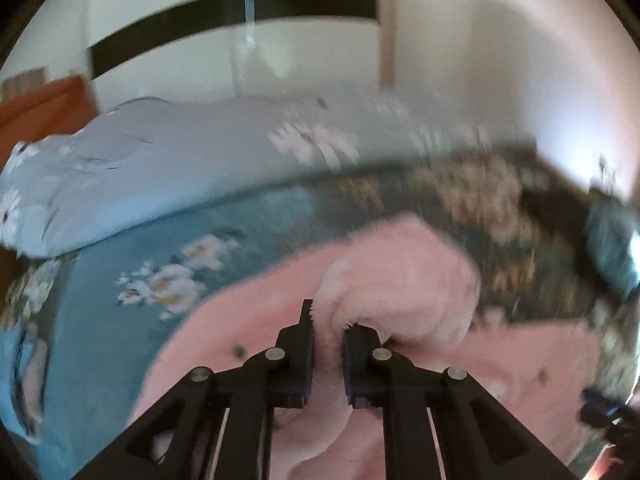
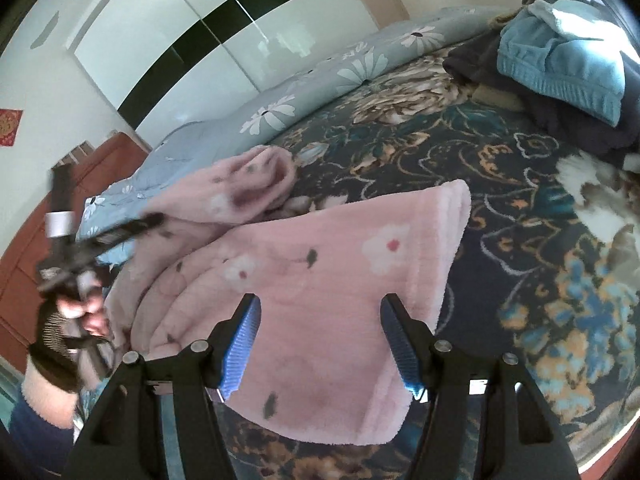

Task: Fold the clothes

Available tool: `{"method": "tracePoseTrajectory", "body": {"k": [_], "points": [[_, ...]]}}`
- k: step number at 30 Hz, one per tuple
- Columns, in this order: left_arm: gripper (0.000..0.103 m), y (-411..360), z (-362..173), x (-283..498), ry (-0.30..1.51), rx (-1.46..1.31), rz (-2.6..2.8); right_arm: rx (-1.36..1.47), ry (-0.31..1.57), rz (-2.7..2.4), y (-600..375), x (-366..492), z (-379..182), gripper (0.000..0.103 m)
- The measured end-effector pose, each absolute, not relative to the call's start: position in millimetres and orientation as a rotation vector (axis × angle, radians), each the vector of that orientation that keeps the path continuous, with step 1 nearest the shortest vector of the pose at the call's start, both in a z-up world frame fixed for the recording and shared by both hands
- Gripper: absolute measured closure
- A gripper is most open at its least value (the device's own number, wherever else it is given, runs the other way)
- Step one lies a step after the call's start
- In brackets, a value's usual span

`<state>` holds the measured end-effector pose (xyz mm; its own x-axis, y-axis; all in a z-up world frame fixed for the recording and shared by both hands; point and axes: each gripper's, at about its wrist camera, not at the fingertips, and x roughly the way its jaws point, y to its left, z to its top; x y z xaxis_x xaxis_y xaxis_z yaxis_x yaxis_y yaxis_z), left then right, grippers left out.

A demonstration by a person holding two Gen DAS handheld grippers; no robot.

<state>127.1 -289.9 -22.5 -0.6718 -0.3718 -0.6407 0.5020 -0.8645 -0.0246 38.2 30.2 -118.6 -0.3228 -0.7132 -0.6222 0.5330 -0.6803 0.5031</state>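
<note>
A pink fleece garment point(image 2: 320, 272) printed with white flowers lies spread on a bed covered by a dark floral blanket point(image 2: 500, 184).

In the left wrist view, which is motion-blurred, the left gripper point(image 1: 328, 320) sits at six o'clock with its jaws nearly together, clenched on a raised fold of the pink fleece garment point(image 1: 400, 280). The right wrist view shows the same tool at nine o'clock, held by a person's hand point(image 2: 76, 312) in a dark fingerless glove.

The right gripper point(image 2: 320, 304) hangs at six o'clock over the garment's flat lower part, jaws spread wide and released, blue pads point(image 2: 242, 344) gripping nothing.

A pale blue daisy-print duvet point(image 2: 320, 68) lies bunched from ten to twelve o'clock. At two o'clock, a light blue folded garment point(image 2: 560, 64) rests on dark clothes point(image 2: 568, 120). A white wardrobe point(image 2: 192, 28) with a black band stands behind.
</note>
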Motion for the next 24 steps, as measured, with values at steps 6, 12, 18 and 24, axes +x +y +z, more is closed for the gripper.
{"method": "tracePoseTrajectory", "body": {"k": [6,12,18,24], "points": [[0.091,-359.6,14.5,249.9,0.499,0.577,-2.365,1.114,-0.279,-2.069,29.2,33.4,-119.6,0.039],[0.091,-414.6,-17.8,380.0,0.629,0.52,-2.102,1.097,-0.249,-2.094,20.1,29.9,-117.3,0.039],[0.09,-447.0,-73.4,458.1,0.817,0.586,-1.902,1.082,-0.182,-2.107,1.8,28.2,-112.8,0.039],[0.074,-418.4,-60.0,454.6,0.757,0.618,-2.011,1.054,-0.033,-2.016,-35.5,37.9,-105.8,0.039]]}}
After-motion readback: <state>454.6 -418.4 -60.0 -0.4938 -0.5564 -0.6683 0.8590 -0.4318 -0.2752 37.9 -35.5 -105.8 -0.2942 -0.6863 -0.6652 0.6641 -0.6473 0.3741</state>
